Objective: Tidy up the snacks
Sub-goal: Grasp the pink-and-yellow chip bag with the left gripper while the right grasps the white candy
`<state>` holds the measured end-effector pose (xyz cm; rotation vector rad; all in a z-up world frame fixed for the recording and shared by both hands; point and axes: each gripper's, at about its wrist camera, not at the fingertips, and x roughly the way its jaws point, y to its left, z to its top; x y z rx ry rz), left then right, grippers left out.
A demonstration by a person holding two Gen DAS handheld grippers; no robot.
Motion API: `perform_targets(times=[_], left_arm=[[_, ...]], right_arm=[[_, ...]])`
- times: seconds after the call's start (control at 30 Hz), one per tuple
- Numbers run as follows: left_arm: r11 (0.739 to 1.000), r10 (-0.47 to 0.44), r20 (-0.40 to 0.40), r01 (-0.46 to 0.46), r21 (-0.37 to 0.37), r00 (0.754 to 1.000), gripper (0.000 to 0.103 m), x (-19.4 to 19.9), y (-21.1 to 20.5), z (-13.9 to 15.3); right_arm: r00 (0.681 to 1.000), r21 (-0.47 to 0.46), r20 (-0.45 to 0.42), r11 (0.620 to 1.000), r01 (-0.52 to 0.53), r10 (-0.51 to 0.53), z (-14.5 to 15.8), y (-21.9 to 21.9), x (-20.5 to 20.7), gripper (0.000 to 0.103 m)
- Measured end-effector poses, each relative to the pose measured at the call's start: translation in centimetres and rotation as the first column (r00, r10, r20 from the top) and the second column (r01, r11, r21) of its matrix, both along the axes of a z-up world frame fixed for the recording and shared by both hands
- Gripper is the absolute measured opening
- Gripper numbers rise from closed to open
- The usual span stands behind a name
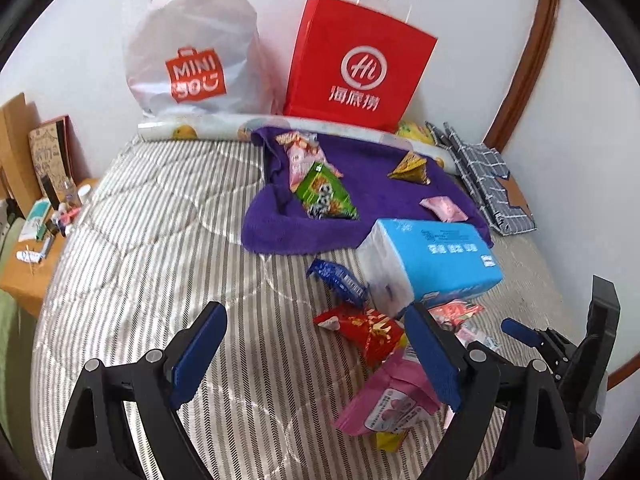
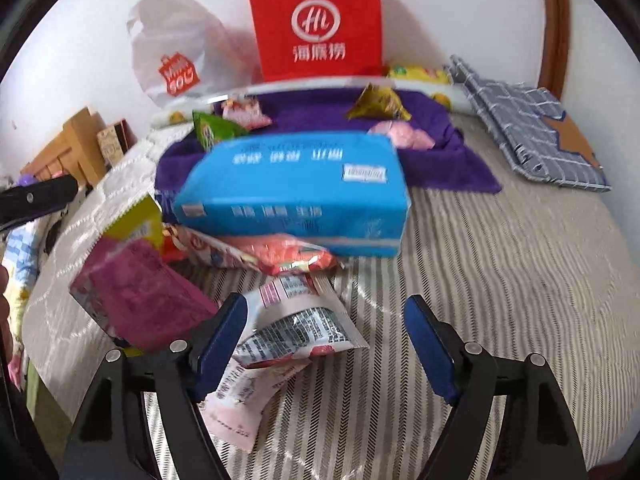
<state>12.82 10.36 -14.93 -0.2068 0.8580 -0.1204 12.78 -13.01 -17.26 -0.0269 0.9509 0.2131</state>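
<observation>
My left gripper hangs open over a striped bed, with a red snack packet lying between its fingers and untouched. Nearby lie a pink pouch, a blue packet and a blue tissue pack. Behind them a purple towel carries a green packet, a yellow triangular packet and a small pink one. My right gripper is open low over a white printed packet; its left pad is at the packet's edge and its right pad stands apart. A magenta pouch lies to the left.
A red paper bag and a white plastic bag lean on the wall behind a rolled sheet. Folded checked fabric lies at the right. A cluttered wooden side table stands left of the bed.
</observation>
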Motion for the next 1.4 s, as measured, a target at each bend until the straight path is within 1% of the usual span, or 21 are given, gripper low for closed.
perform_targets(times=[0.13, 0.23, 0.27, 0.3, 0.37, 0.4, 0.43, 0.6, 0.7, 0.8, 1.0, 1.07, 1.17, 1.27, 1.3, 1.33, 1.37, 1.4], left_arm=[[1.0, 0.007, -0.008, -0.007, -0.005, 1.0, 0.09, 0.3, 0.1, -0.8], [1.0, 0.004, -0.021, -0.004, -0.024, 1.0, 0.09, 0.6, 0.2, -1.3], [1.0, -0.003, -0.027, 0.002, -0.031, 1.0, 0.09, 0.7, 0.2, -1.4], [0.999, -0.009, -0.03, 0.008, -0.035, 1.0, 0.09, 0.7, 0.2, -1.5], [0.999, -0.015, -0.026, 0.014, -0.035, 1.0, 0.09, 0.6, 0.1, -1.4], [0.999, -0.02, -0.022, 0.019, -0.039, 1.0, 0.09, 0.6, 0.0, -1.4], [0.999, -0.025, -0.022, 0.024, -0.047, 0.999, 0.09, 0.5, 0.0, -1.4], [0.991, -0.084, -0.023, 0.081, -0.106, 0.996, 0.09, 0.4, -0.6, -1.2], [0.988, -0.112, -0.03, 0.108, -0.111, 0.993, 0.09, 0.4, -1.5, -1.3], [0.985, -0.145, -0.047, 0.14, -0.099, 0.988, 0.09, 0.3, -2.7, -1.7], [0.976, -0.208, -0.099, 0.2, -0.082, 0.973, 0.09, 0.1, -5.3, -3.1], [0.975, -0.216, -0.104, 0.21, -0.07, 0.971, 0.09, -0.1, -6.0, -3.3], [0.975, -0.22, -0.119, 0.216, -0.043, 0.968, 0.089, -0.1, -7.1, -3.8], [0.977, -0.21, -0.126, 0.214, 0.017, 0.97, 0.088, -0.1, -8.2, -4.3], [0.978, -0.202, -0.124, 0.208, 0.034, 0.972, 0.084, -0.1, -8.3, -4.5], [0.979, -0.195, -0.125, 0.202, 0.041, 0.973, 0.073, 0.0, -8.4, -4.7], [0.979, -0.194, -0.129, 0.2, 0.035, 0.972, 0.07, 0.0, -8.4, -4.8], [0.979, -0.202, -0.132, 0.206, 0.013, 0.97, 0.067, 0.0, -8.4, -4.9]], right_arm=[[0.999, 0.015, -0.027, 1.0, -0.025, 0.025, -0.9, 0.5, 0.2, 0.079], [0.999, 0.017, -0.017, 0.999, -0.04, 0.04, -1.3, 1.0, 0.2, 0.075], [0.999, 0.026, -0.016, 0.999, -0.042, 0.043, -1.3, 1.1, 0.2, 0.074], [0.999, 0.045, -0.022, 0.998, -0.048, 0.049, -1.4, 1.1, 0.3, 0.068], [0.999, 0.049, -0.015, 0.998, -0.048, 0.049, -1.4, 1.1, 0.4, 0.064], [0.999, 0.044, -0.007, 0.998, -0.05, 0.05, -1.3, 1.2, 0.4, 0.057], [0.998, 0.046, 0.001, 0.997, -0.056, 0.056, -1.2, 1.3, 0.4, 0.053], [0.998, 0.063, 0.005, 0.996, -0.055, 0.055, -0.9, 1.1, 0.3, 0.048], [0.999, 0.097, 0.004, 0.995, -0.035, 0.035, -0.6, 0.4, 0.1, 0.045], [1.0, 0.132, 0.004, 0.991, -0.022, 0.022, -0.3, -0.5, -0.1, 0.043], [1.0, 0.151, 0.029, 0.988, 0.007, -0.011, 0.6, -2.3, -1.0, 0.04], [0.999, 0.151, 0.042, 0.988, 0.022, -0.028, 0.8, -3.0, -1.4, 0.039], [0.997, 0.165, 0.053, 0.985, 0.053, -0.063, 1.0, -4.3, -1.8, 0.039], [0.995, 0.147, 0.064, 0.987, 0.067, -0.077, 1.2, -5.1, -2.2, 0.038], [0.994, 0.136, 0.071, 0.988, 0.071, -0.081, 1.2, -5.2, -2.3, 0.038], [0.993, 0.128, 0.077, 0.989, 0.078, -0.088, 1.3, -5.5, -2.4, 0.038], [0.992, 0.127, 0.079, 0.988, 0.083, -0.093, 1.4, -5.7, -2.4, 0.038], [0.992, 0.129, 0.08, 0.988, 0.085, -0.096, 1.4, -5.9, -2.5, 0.038]])
